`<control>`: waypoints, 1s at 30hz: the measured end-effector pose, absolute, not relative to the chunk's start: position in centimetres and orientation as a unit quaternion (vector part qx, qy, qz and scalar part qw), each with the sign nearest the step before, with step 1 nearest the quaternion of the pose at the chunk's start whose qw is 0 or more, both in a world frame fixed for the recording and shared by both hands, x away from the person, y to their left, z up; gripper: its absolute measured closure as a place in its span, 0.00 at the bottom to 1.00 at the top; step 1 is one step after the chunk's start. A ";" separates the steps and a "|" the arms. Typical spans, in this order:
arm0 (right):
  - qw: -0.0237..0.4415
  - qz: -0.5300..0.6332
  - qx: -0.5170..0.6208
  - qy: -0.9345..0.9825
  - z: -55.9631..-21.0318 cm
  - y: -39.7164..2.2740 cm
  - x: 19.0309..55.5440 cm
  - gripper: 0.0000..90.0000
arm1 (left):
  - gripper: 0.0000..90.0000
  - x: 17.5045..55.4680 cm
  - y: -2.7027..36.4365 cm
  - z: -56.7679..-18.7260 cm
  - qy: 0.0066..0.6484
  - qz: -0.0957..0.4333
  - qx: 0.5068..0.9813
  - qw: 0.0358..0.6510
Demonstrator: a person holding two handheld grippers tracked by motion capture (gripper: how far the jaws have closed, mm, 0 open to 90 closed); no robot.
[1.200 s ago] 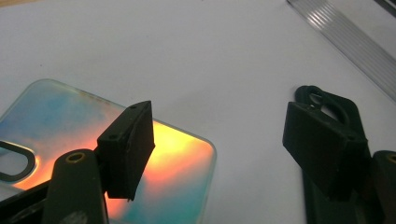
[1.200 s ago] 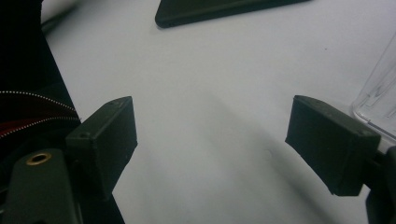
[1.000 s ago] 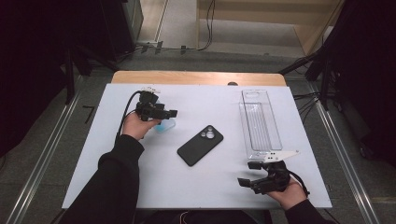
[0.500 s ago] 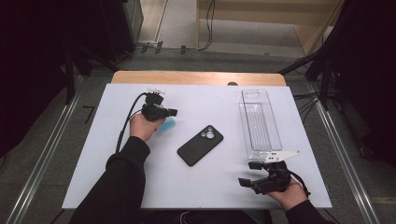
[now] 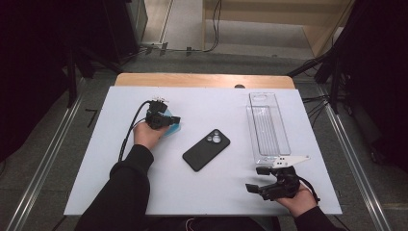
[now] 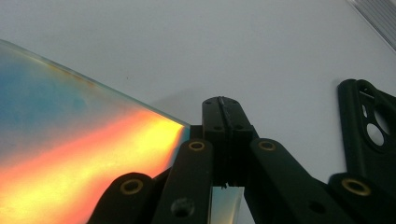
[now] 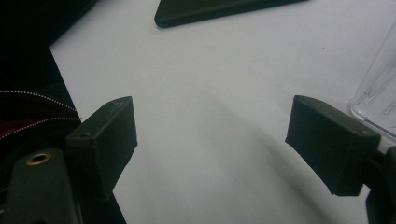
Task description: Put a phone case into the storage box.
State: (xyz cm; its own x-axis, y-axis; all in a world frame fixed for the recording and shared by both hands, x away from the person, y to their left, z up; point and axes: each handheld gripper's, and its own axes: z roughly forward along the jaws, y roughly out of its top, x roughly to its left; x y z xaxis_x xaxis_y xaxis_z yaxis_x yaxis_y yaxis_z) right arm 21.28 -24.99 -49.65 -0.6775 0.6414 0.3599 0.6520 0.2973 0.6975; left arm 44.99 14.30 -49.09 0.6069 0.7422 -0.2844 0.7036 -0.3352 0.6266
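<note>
Left gripper (image 5: pixel 169 120): jaws pressed together, clamped on the edge of a thin iridescent sheet (image 6: pixel 79 135), which spreads left of the jaws just above the table (image 5: pixel 211 202). Phone case (image 5: pixel 206 149) lies near, to its right. Right gripper (image 5: pixel 264 179): jaws wide apart, nothing between; clear tray (image 5: pixel 267 126) just beyond it.

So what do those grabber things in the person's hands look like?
Both are black. The left gripper has flat jointed links with little brass rivets and a black cable. The right gripper has blocky jaws and a pale three-cornered plate. The sleeves are black.
</note>
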 end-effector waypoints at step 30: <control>0.009 -0.436 -0.399 -0.806 -49.6 -24.9 21.3 0.16 | 1.00 44.6 12.9 -49.8 0.428 0.025 0.834 0.346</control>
State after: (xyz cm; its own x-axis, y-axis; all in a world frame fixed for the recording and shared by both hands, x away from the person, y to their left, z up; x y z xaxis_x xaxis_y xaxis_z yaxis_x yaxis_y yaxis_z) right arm 21.27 -24.92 -49.64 -0.6815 0.6358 0.3625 0.6513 0.3009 0.6966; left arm 44.61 12.90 -49.81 0.6316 0.7319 -0.2558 0.6978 -0.3929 0.5988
